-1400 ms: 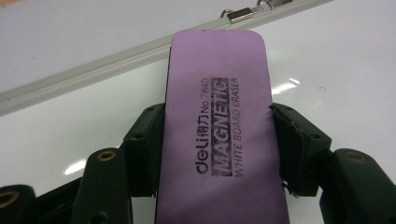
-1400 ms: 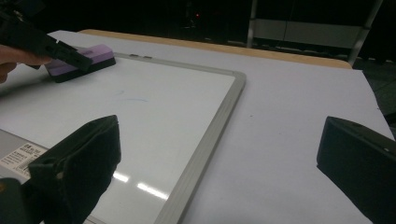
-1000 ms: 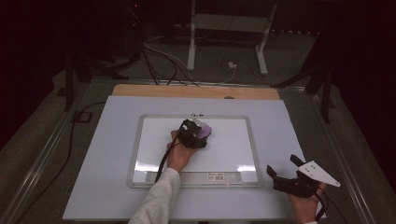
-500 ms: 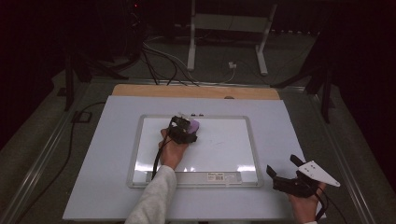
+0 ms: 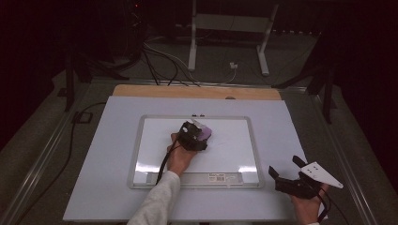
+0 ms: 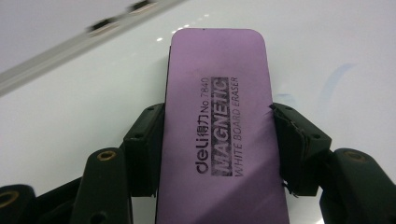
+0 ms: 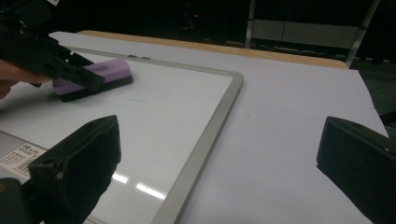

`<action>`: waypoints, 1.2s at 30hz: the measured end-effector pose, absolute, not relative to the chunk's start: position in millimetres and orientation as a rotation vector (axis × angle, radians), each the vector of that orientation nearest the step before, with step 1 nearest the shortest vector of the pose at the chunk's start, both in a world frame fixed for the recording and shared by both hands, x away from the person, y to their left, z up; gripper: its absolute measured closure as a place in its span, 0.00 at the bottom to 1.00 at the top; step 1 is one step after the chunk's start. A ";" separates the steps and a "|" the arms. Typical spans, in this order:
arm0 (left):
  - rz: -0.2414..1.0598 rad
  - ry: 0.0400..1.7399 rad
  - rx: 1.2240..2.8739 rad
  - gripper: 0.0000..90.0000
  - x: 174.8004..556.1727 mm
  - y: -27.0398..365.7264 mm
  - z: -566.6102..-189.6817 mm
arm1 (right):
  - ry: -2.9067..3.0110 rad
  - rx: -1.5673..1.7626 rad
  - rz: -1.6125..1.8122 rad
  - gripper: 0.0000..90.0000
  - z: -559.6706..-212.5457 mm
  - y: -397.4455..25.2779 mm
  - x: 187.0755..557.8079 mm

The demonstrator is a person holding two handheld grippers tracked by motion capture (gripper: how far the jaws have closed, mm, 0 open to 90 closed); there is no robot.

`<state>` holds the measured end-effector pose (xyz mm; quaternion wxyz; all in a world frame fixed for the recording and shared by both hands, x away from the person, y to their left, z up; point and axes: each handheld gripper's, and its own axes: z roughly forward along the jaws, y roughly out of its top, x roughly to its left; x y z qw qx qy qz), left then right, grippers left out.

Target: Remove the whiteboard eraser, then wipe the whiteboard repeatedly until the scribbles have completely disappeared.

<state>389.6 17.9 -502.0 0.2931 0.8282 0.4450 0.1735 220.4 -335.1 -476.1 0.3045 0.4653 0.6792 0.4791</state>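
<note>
Purple rectangular foam eraser [image 6: 219, 135] pinched across its sides by left gripper [image 5: 193, 136], flat on white framed whiteboard [image 5: 234, 150], apparently for wiping faint marks. Right gripper [image 5: 287, 177] spread wide, parked beside board

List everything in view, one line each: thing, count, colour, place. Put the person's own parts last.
eraser: one, purple with a black underside, flat on the whiteboard, clamped between the left gripper's jaws
whiteboard: one, white with a grey frame, lying at the middle of the sheet
label: one, white, on the whiteboard's near frame
sheet: one, pale lilac-white, covering most of the table
table: one, wooden, its edge showing at the far side
stand: one, white, on the floor behind the table
cables: several, dark, on the floor behind the table
left gripper: one, black, over the whiteboard
right gripper: one, black with a grey plate, jaws apart, near the table's right front corner
</note>
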 end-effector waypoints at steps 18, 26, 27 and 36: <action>0.421 1.203 2.189 0.46 387.3 21.3 -502.2 | 1.816 1.228 1.263 0.00 -477.8 -330.6 221.9; 0.360 0.940 2.275 0.46 350.6 -25.3 -502.5 | 1.816 1.228 1.263 0.00 -477.5 -330.6 221.7; 0.381 0.929 2.282 0.46 347.9 -27.7 -502.0 | 1.817 1.224 1.262 0.00 -477.3 -330.8 221.5; 0.446 1.264 2.173 0.46 386.2 15.5 -501.7 | 1.807 1.235 1.265 0.00 -477.4 -333.7 221.3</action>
